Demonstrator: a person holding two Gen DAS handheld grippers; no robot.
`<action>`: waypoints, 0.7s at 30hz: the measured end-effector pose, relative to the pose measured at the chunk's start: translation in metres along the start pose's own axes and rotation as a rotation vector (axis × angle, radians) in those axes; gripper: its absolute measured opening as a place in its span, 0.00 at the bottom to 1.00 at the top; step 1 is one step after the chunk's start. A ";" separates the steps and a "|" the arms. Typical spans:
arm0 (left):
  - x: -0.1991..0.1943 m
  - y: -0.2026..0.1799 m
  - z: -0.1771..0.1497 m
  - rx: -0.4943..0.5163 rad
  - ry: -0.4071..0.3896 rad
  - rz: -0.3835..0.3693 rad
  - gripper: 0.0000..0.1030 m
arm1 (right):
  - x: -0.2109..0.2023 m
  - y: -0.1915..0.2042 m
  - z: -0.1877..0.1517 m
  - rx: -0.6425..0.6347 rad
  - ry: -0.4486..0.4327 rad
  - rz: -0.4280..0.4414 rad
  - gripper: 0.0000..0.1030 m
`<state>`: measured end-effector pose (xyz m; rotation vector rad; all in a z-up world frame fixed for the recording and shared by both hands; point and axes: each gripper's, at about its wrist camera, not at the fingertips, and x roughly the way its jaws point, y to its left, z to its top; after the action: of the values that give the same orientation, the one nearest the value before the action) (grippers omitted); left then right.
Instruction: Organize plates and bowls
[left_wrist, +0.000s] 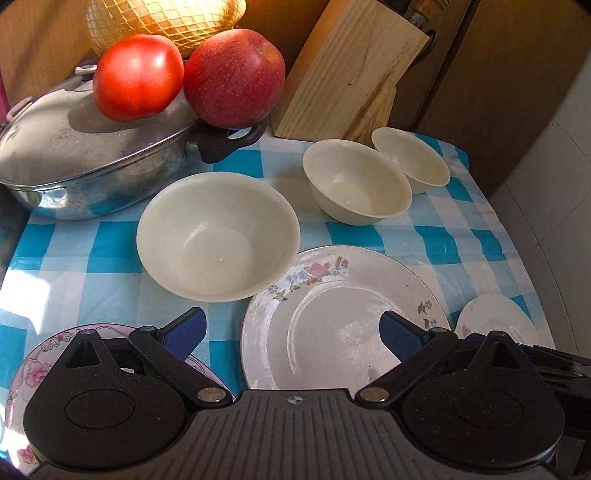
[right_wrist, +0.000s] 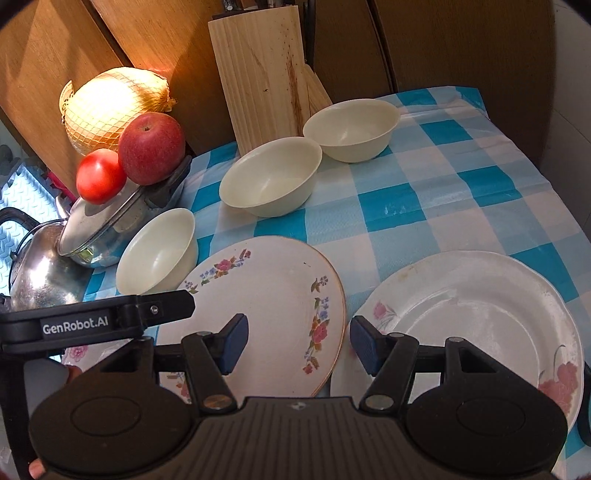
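Note:
Three cream bowls stand on the blue checked cloth: a large bowl (left_wrist: 218, 236), a middle bowl (left_wrist: 356, 182) and a small bowl (left_wrist: 412, 160). A gold-rimmed floral plate (left_wrist: 343, 317) lies in front of them. My left gripper (left_wrist: 293, 334) hovers open over this plate's near-left part, holding nothing. A pink-patterned plate (left_wrist: 33, 365) lies under its left finger. My right gripper (right_wrist: 299, 343) is open and empty above the gap between the floral plate (right_wrist: 273, 295) and a scalloped white plate (right_wrist: 480, 314). The same bowls (right_wrist: 159, 251), (right_wrist: 271, 177), (right_wrist: 351, 129) show behind.
A steel pot with lid (left_wrist: 85, 158) carries a tomato (left_wrist: 138, 77) and an apple (left_wrist: 234, 77); a netted fruit (left_wrist: 166, 22) sits behind. A wooden knife block (left_wrist: 351, 74) stands at the back. A kettle (right_wrist: 40, 266) is left of the table. The cloth ends at the right edge (left_wrist: 517, 258).

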<state>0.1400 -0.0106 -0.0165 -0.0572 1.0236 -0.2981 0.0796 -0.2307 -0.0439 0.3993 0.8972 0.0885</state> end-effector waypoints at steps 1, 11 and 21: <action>0.003 0.003 0.002 -0.014 0.009 -0.009 0.99 | 0.003 -0.001 0.004 -0.005 0.001 0.006 0.56; 0.033 0.001 0.005 -0.012 0.123 -0.051 0.93 | 0.027 -0.040 0.042 0.153 0.002 0.103 0.46; 0.037 -0.004 0.003 -0.014 0.129 -0.044 0.94 | 0.051 -0.036 0.038 0.142 0.111 0.130 0.40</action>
<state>0.1599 -0.0245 -0.0450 -0.0737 1.1540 -0.3383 0.1377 -0.2627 -0.0744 0.5899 0.9899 0.1680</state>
